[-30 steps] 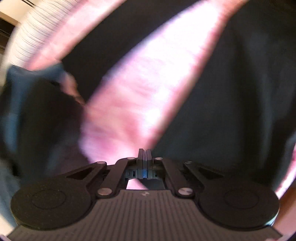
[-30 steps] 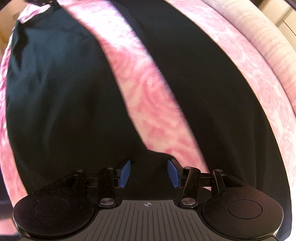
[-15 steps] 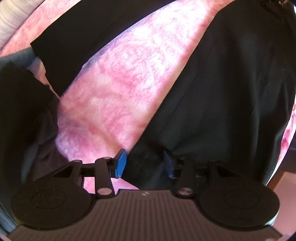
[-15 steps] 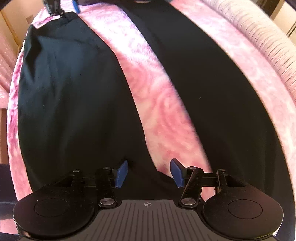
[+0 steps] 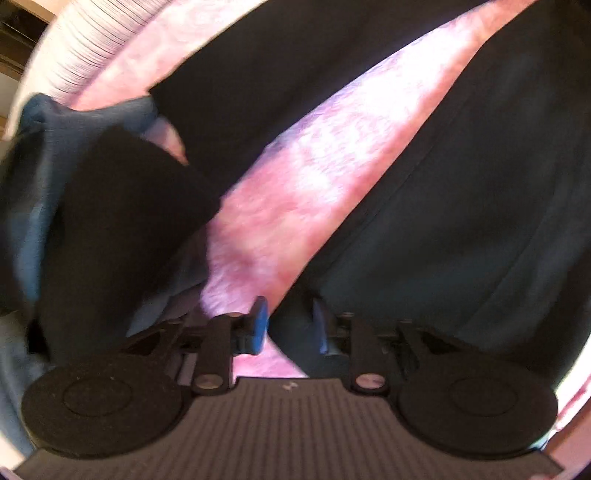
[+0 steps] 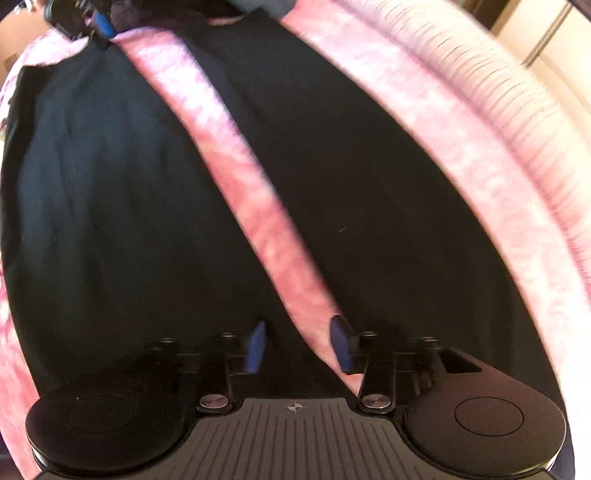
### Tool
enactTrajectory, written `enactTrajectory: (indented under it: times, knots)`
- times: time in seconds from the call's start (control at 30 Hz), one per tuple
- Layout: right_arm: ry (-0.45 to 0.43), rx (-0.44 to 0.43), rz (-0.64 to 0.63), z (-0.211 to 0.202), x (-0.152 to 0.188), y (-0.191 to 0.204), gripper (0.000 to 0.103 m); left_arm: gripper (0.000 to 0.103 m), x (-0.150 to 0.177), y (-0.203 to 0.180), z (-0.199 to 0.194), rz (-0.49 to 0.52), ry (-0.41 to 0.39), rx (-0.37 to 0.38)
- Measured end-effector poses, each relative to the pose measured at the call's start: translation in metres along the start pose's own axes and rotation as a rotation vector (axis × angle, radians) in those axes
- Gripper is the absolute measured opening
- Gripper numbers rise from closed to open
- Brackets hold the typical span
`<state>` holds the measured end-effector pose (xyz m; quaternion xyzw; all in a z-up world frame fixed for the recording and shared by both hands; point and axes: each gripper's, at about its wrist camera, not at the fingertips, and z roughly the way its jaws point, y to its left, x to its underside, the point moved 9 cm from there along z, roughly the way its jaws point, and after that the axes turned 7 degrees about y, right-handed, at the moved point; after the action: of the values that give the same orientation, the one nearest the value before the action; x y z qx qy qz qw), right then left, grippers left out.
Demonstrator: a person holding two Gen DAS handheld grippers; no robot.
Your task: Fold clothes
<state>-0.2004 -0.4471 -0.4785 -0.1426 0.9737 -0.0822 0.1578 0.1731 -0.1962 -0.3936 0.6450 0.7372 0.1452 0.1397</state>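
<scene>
A pair of black trousers lies flat on a pink patterned bedspread, its two legs apart with a pink strip between them. In the left wrist view my left gripper is open, its blue pads astride the inner edge of one black leg; the other leg runs across the top. In the right wrist view my right gripper is open, low over the inner edge of the left leg, with the other leg to its right. The left gripper shows far off at the top.
The pink bedspread covers the surface. A pile of blue and black clothes lies at the left in the left wrist view. A white ribbed cushion edge runs along the right of the right wrist view.
My left gripper opened from shut and came down at the edge of a trouser leg. My right gripper stayed open and shifted, so the pink gap now lies between its fingers.
</scene>
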Motion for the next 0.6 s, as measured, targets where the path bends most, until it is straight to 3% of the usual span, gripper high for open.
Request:
enactTrajectory:
  times: [0.1,0.23,0.3,0.4,0.6]
  knots:
    - [0.004,0.003,0.073,-0.024,0.021,0.009,0.05,0.037,0.017,-0.003,-0.02,-0.013,-0.032,-0.08]
    - [0.092,-0.045,0.119,-0.04,0.072,0.042,0.052,0.045,0.034,-0.041,-0.04,0.036,-0.092,-0.018]
    - [0.164,-0.066,0.142,-0.039,0.104,0.057,0.052,0.047,0.048,-0.068,-0.048,0.117,-0.099,0.005]
    - [0.237,-0.065,0.175,-0.038,0.138,0.07,0.052,0.047,0.07,-0.107,-0.048,0.267,-0.081,-0.019]
    - [0.301,-0.017,0.161,-0.035,0.173,0.077,0.053,0.047,0.08,-0.129,-0.035,0.347,-0.059,-0.09]
